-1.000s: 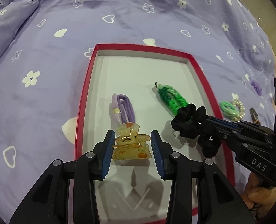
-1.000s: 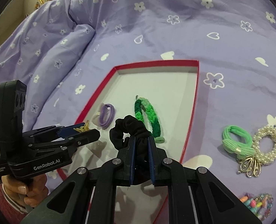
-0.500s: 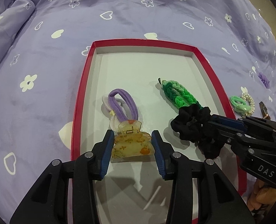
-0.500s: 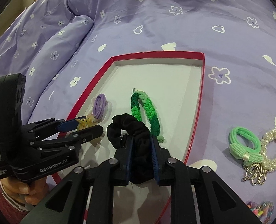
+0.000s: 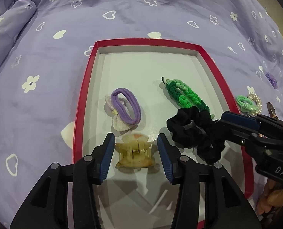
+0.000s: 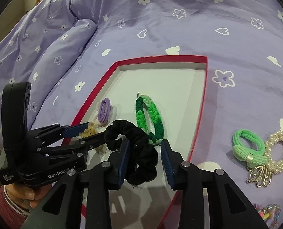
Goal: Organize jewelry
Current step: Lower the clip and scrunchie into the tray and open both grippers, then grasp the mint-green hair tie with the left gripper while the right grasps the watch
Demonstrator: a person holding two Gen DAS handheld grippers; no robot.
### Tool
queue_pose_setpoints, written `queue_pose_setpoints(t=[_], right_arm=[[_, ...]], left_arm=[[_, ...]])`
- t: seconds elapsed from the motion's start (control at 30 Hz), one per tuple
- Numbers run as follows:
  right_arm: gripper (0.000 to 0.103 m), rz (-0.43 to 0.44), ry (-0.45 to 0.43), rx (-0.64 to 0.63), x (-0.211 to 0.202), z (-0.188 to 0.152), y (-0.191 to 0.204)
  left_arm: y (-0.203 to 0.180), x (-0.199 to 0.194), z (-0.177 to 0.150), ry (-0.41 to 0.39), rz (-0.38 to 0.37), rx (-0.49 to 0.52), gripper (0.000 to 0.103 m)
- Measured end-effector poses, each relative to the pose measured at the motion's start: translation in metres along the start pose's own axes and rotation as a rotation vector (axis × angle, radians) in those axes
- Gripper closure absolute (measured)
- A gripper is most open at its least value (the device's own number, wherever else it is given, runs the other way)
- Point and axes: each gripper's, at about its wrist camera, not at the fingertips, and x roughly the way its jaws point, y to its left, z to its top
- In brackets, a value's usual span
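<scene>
A red-rimmed tray (image 5: 78, 103) (image 6: 199, 114) lies on the purple bedspread. In it are a purple hair tie (image 5: 126, 106) (image 6: 104, 110), a green braided band (image 5: 185, 95) (image 6: 149, 116), a yellow claw clip (image 5: 134, 155) (image 6: 90, 130) and a black scrunchie (image 5: 196, 133) (image 6: 139, 152). My left gripper (image 5: 135, 157) is open, its fingers on either side of the claw clip, which rests on the tray floor. My right gripper (image 6: 145, 160) is open around the black scrunchie, which lies in the tray.
On the bedspread right of the tray lie a light green hair tie (image 6: 246, 147) (image 5: 243, 103), a pearl scrunchie with a gold charm (image 6: 277, 150) and a colourful bead piece (image 6: 267, 212). A purple flower piece (image 5: 271, 79) and a brown clip (image 5: 271, 108) lie further right.
Both grippers have opened. The left one has let go of the claw clip and the right one of the black scrunchie; both items now rest in the tray.
</scene>
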Motion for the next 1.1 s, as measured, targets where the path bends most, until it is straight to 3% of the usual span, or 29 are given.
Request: queue_pose_setpoints(t=[0.27,0.53,1.1], right_arm=[[0.057,0.017,-0.048,0.009,-0.027,-0.003,-0.002],[0.051,0.015,-0.112,0.04,-0.069,-0.012,-0.013],[0.05,-0.069,-0.19,0.179,-0.144,-0.063,-0.077]], left_arm=[[-0.003,-0.024,-0.004,-0.045,0.012,-0.021,0.04],[-0.015,-0.05,-0.013,-0.078,-0.023,-0.05,0.039],[-0.077,-0.071,-0.024,-0.078,-0.118,0.005,0.038]])
